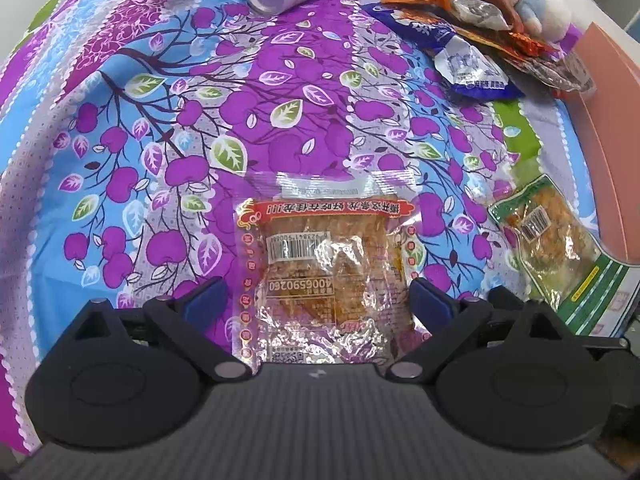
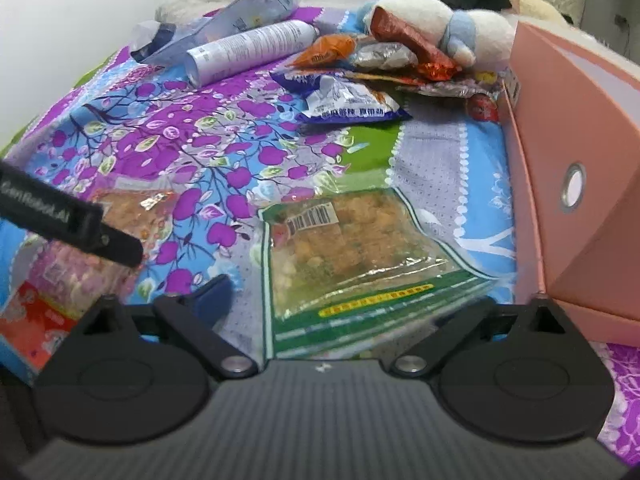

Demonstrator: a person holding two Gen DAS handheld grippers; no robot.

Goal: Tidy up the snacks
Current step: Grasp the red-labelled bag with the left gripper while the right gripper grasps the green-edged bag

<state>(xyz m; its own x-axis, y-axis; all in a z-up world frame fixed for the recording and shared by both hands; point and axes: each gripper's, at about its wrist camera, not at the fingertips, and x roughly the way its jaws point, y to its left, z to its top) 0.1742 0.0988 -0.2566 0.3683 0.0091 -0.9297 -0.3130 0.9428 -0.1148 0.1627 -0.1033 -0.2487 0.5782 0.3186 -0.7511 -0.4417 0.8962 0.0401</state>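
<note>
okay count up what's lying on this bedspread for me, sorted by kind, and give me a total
Flat clear snack packets up front: 2, red-bordered packet and green-bordered packet
Blue snack packs: 2
Spray can: 1
Plush toy: 1
Pink box: 1
Total: 7, leaving out the tangled wrappers at the back, too overlapped to count.
</note>
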